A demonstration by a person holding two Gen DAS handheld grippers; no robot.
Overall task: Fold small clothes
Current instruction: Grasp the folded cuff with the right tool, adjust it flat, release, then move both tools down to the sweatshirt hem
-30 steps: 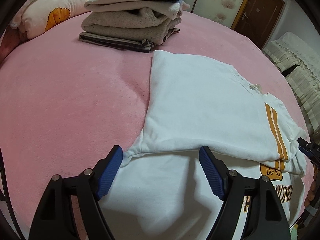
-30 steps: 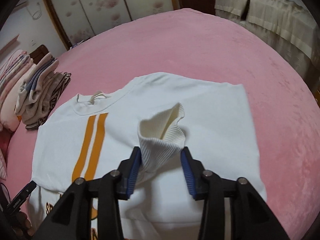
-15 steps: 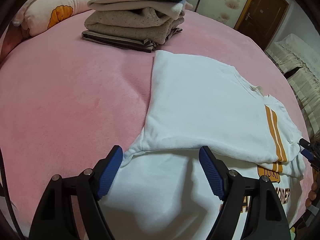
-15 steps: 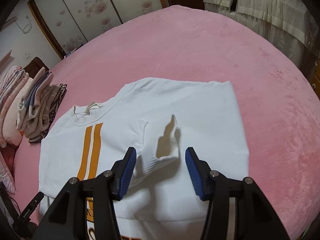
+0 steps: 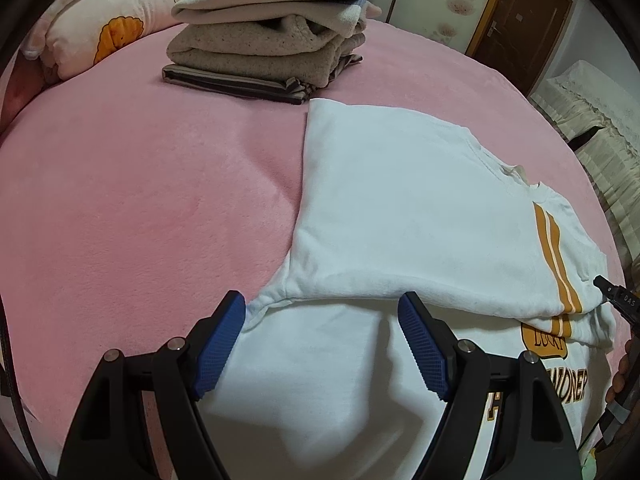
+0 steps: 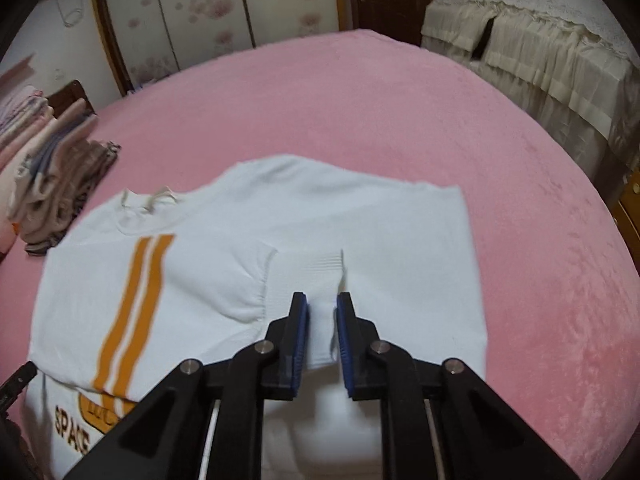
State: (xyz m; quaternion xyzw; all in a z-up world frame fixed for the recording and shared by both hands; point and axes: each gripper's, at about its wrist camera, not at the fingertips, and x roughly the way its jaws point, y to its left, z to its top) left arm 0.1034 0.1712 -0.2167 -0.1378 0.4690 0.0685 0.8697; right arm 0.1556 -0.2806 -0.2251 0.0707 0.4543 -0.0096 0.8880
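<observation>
A white sweatshirt (image 5: 400, 208) with two orange stripes lies partly folded on the pink bed; it also shows in the right wrist view (image 6: 248, 232). My left gripper (image 5: 322, 344) is open and empty, low over the sweatshirt's lower part beside the folded edge. My right gripper (image 6: 322, 328) has its jaws narrowed around the ribbed sleeve cuff (image 6: 320, 280), which lies flat across the shirt's body. The blue pads (image 6: 301, 328) sit close on either side of the cuff.
A stack of folded clothes (image 5: 272, 32) sits at the far side of the bed, also at the left in the right wrist view (image 6: 52, 168). A pillow (image 5: 104, 28) lies far left. A draped piece of furniture (image 6: 532, 64) stands beyond the bed's edge.
My right gripper opened and dropped the raised cuff, then narrowed on it again as it lay flat. My left gripper stayed open and shifted slightly.
</observation>
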